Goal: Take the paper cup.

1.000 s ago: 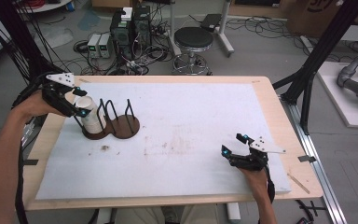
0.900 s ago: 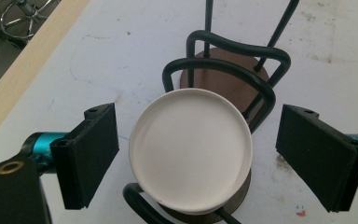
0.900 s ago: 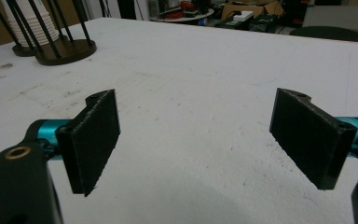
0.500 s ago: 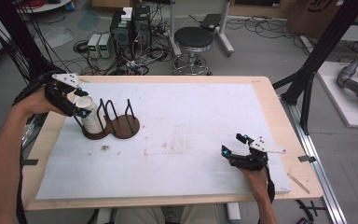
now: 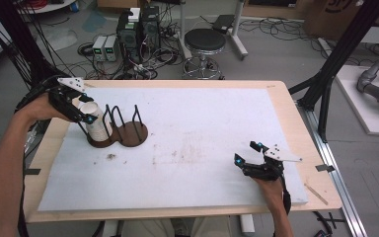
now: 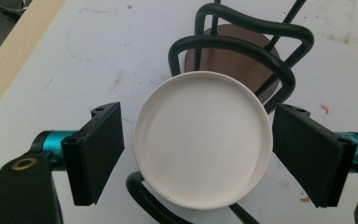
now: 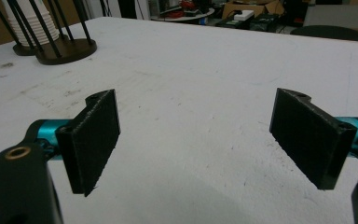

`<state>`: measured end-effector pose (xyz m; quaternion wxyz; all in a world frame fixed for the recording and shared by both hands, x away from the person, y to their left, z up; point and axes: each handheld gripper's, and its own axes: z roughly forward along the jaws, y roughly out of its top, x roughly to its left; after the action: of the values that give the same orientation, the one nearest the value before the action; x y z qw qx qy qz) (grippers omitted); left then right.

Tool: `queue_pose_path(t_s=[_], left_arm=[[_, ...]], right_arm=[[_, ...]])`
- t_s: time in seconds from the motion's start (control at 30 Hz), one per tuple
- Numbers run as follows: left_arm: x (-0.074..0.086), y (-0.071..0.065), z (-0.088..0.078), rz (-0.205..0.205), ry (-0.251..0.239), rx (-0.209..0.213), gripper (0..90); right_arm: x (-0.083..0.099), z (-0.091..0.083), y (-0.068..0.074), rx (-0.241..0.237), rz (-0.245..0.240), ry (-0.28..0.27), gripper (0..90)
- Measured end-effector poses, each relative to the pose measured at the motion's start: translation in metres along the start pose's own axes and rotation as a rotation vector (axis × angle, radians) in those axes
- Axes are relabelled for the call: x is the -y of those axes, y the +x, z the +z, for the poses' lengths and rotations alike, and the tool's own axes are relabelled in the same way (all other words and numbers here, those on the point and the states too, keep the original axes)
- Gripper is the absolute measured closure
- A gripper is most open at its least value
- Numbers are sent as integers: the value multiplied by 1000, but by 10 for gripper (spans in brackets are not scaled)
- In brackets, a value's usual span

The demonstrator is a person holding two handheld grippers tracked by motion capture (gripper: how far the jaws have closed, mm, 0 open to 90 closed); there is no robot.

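Note:
A stack of white paper cups [image 5: 94,123] stands upright in the left ring of a brown two-disc holder [image 5: 133,134] with black wire loops. My left gripper [image 5: 84,111] hangs over the stack from the left. In the left gripper view the top cup's rim [image 6: 203,140] lies between the two pads; the jaws have just been closing, with a thin gap at the left pad [image 6: 98,151] and the right pad at the rim's edge. My right gripper [image 5: 245,152] rests at the table's front right, open and holding nothing [image 7: 196,140].
The holder's right disc [image 6: 223,58] holds no cups. White sheet [image 5: 202,128] covers the wooden table [image 5: 296,123]. Beyond the far edge stand a stool [image 5: 205,42], electronics boxes and cables on the floor. From the right gripper view the holder [image 7: 65,49] sits far left.

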<state>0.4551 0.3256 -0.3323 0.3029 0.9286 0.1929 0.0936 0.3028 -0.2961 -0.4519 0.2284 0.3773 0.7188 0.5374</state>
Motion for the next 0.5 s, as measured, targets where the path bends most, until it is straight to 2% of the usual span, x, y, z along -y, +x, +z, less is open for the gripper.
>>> queue_pose_path(t_s=[0.3, 0.33, 0.5], left_arm=[[-2, -1, 5, -5, 41, 5, 226], [-2, -1, 5, -4, 39, 4, 269], [-1, -1, 2, -3, 35, 11, 309]], right_arm=[[0, 0, 0, 1, -1, 4, 164], [0, 1, 0, 0, -1, 3, 164], [0, 0, 1, -1, 2, 11, 164]])
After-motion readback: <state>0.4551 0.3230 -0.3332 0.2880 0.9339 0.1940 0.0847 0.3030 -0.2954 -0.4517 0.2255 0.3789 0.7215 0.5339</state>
